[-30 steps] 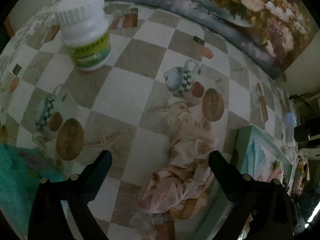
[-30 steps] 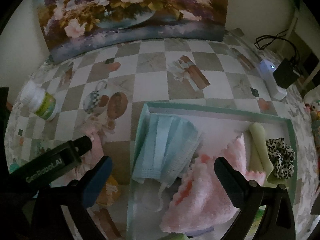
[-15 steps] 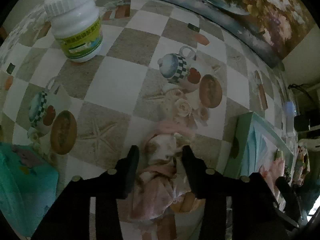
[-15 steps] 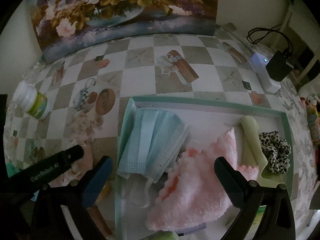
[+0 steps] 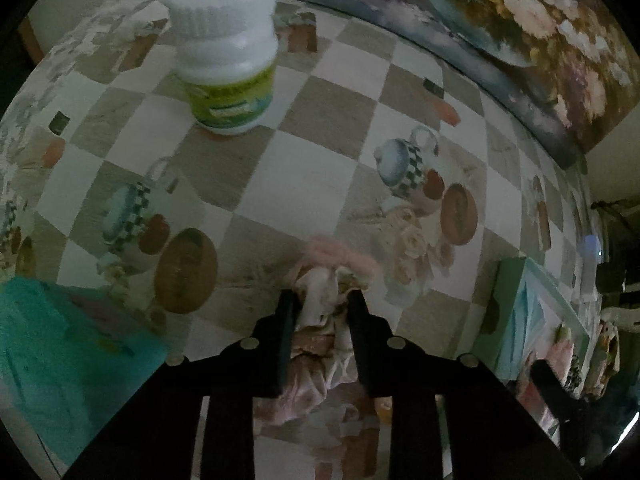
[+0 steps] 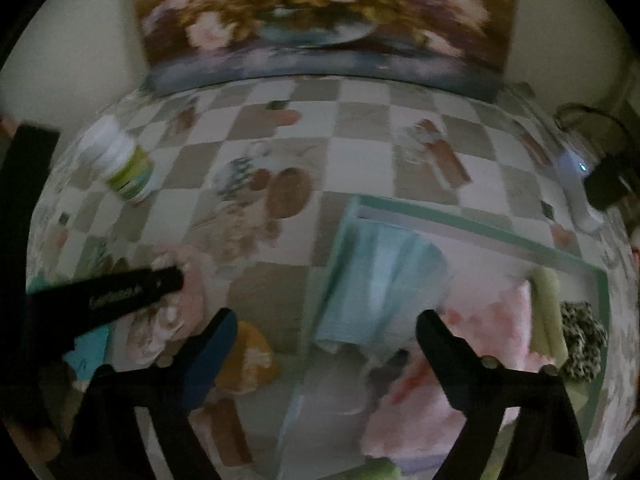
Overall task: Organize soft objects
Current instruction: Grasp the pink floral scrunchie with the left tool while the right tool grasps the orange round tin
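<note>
Dim light, both wrist views soft; the right one is smeared by motion.

Left gripper (image 5: pixel 320 300) points steeply down at the table (image 5: pixel 304 168), checkered cloth with teapot prints. Its jaws are closing on a crumpled pale pink floral cloth (image 5: pixel 316 344), the soft thing in play. Fabric fills the gap between them and bulges out past the tips toward the middle of the frame; the pads look to be pressing it already, though in this gloom I would not swear the grip is firm. The rest of the cloth trails back under the gripper toward the lower edge, so its long run lies roughly along the jaws, not across them.

Green-rimmed tray (image 6: pixel 472 224) sits in the right half of the right wrist view, holding a blue face mask (image 6: pixel 380 276), a fluffy pink towel (image 6: pixel 480 328), a pale green roll (image 6: pixel 546 312) and a leopard-print scrunchie (image 6: pixel 580 344). In the left wrist view the same tray shows at the right edge, well apart from the pinched cloth.

Right gripper (image 6: pixel 324 332) hangs over the tray's near left corner, jaws spread wide and easing inward, nothing caught between them; mask and towel lie beneath.

Judgement: the cloth must travel rightward to the tray. The left hand has it.

White pill bottle (image 5: pixel 228 52) stands upper left, clear of that path.
</note>
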`<move>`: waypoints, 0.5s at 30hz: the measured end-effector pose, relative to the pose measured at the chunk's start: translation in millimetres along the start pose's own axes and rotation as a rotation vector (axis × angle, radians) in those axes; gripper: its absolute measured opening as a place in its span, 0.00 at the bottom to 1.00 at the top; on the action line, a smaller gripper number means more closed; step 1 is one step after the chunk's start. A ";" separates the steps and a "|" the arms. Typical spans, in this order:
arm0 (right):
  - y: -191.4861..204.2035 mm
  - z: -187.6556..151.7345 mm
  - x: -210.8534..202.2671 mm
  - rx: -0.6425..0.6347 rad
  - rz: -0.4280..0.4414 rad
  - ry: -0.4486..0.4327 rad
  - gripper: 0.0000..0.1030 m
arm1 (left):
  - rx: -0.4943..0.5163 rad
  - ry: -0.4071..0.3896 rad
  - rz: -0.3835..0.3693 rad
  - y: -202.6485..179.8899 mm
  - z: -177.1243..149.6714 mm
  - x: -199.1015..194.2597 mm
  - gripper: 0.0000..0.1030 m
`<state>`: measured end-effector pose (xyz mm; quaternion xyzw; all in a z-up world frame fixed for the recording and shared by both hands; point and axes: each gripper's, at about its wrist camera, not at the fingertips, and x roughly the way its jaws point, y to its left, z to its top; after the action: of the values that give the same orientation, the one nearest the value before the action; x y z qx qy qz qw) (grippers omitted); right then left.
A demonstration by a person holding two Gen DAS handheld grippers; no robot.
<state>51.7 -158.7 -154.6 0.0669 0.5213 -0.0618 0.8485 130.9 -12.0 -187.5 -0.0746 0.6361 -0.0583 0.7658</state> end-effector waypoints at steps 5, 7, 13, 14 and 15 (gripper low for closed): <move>15.1 -3.4 4.4 -0.043 0.087 0.012 0.81 | -0.018 -0.018 0.010 8.5 4.0 -10.4 0.26; 20.0 -4.8 5.0 -0.057 0.114 0.014 0.78 | -0.027 -0.019 0.009 12.4 7.2 -10.2 0.26; 34.2 -8.1 9.0 -0.110 0.163 0.030 0.65 | -0.047 -0.020 0.014 15.7 6.5 -10.3 0.26; 36.1 -8.5 10.1 -0.117 0.166 0.034 0.63 | -0.049 -0.019 0.015 16.2 6.2 -10.3 0.26; 37.7 -9.2 11.0 -0.123 0.173 0.037 0.61 | -0.050 -0.018 0.013 16.3 5.6 -10.7 0.26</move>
<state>55.2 -120.4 -166.7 0.0606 0.5317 0.0451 0.8435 134.3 6.2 -179.3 -0.0900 0.6308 -0.0369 0.7699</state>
